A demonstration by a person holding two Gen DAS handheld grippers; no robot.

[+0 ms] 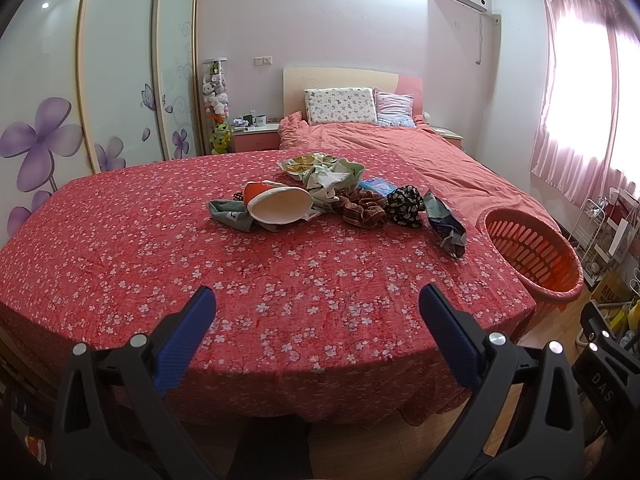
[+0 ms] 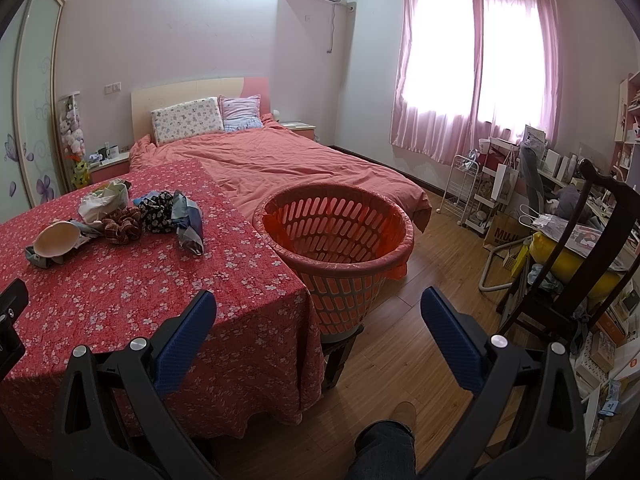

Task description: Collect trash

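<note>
A pile of trash and hair ties lies on the red flowered tablecloth (image 1: 160,248): a crushed paper bowl (image 1: 278,208), crumpled white paper and a green wrapper (image 1: 332,174), a grey-blue foil bag (image 1: 446,222), a brown scrunchie (image 1: 362,210) and a black flowered scrunchie (image 1: 404,202). The pile also shows in the right wrist view (image 2: 120,216). An orange slotted basket (image 2: 336,232) stands at the table's right edge. My left gripper (image 1: 318,300) is open and empty over the table's near edge. My right gripper (image 2: 318,304) is open and empty, near the basket.
A bed with a salmon duvet (image 2: 280,164) lies behind the table. A dark wooden chair (image 2: 560,276), a white cart (image 2: 464,188) and cluttered bags stand at the right. Wood floor (image 2: 420,320) lies between. A wardrobe (image 1: 116,80) lines the left wall.
</note>
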